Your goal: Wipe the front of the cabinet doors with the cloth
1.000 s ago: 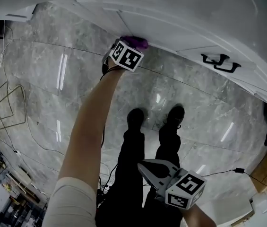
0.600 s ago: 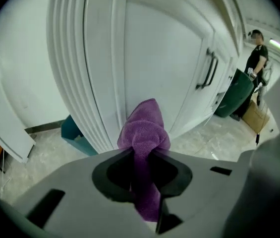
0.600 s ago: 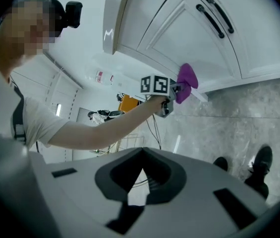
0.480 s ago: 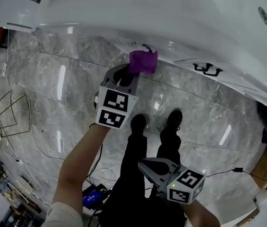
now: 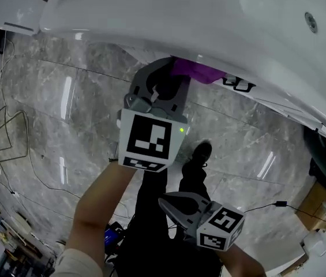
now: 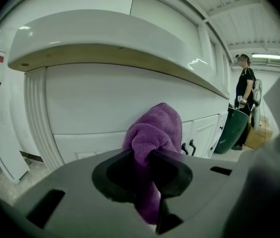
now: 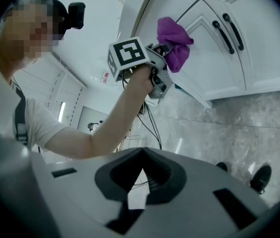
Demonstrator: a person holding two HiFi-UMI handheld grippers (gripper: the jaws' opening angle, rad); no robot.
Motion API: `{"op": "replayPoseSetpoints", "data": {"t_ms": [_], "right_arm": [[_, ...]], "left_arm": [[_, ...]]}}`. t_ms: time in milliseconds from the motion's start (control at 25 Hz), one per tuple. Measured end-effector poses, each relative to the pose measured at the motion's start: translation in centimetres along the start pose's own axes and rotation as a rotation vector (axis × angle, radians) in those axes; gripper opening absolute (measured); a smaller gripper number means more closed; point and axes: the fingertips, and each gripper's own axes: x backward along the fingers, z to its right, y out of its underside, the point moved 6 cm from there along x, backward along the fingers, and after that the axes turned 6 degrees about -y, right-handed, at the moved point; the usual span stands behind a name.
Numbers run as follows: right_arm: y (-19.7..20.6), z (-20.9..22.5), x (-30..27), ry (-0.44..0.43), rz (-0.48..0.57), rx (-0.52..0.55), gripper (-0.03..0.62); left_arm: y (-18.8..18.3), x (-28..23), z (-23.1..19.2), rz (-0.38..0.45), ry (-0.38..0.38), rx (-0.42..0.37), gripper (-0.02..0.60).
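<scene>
A purple cloth (image 5: 200, 71) is bunched between the jaws of my left gripper (image 5: 173, 73), which is shut on it. In the left gripper view the cloth (image 6: 154, 128) sticks out past the left gripper (image 6: 147, 155) and presses against the white cabinet front (image 6: 90, 103) just under the overhanging counter edge. The right gripper view shows the cloth (image 7: 174, 43) against a white panel left of a door (image 7: 263, 43) with black handles. My right gripper (image 5: 164, 201) hangs low by the person's legs, away from the cabinet. The right gripper (image 7: 140, 155) is shut, with nothing in it.
A pair of black door handles (image 5: 238, 85) sits just right of the cloth. The floor is grey marble, with cables (image 5: 30, 154) and a wire rack (image 5: 1, 131) at the left. Another person (image 6: 244, 98) stands by a dark green bin (image 6: 234, 128) farther along the cabinets.
My left gripper has risen up the cabinet front with the cloth, from low near the floor to just under the counter edge, and a little to the right. The right gripper has hardly moved.
</scene>
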Motion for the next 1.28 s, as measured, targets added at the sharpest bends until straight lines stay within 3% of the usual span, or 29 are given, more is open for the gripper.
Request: {"op": "replayPoseSetpoints", "data": {"t_ms": [240, 400, 560, 880, 1280], "right_arm": [[0.2, 2.0, 3.3, 0.023, 0.036, -0.016, 0.009], [0.9, 3.3, 5.0, 0.030, 0.060, -0.033, 0.009], [1.9, 4.3, 5.8, 0.031, 0.067, -0.056, 0.009], [3.4, 6.7, 5.5, 0.039, 0.078, -0.072, 0.009], [6.0, 9.6, 4.5, 0.056, 0.077, -0.084, 0.009]], "left_arm": [[2.5, -2.9, 0.5, -0.089, -0.036, -0.003, 0.078], [7.7, -6.2, 0.8, -0.226, -0.058, -0.016, 0.077], [13.9, -9.1, 0.9, -0.356, -0.083, -0.078, 0.077], [23.5, -14.0, 1.2, -0.543, -0.101, -0.184, 0.077], [30.5, -17.9, 2.7, -0.609, -0.105, -0.235, 0.077]]}}
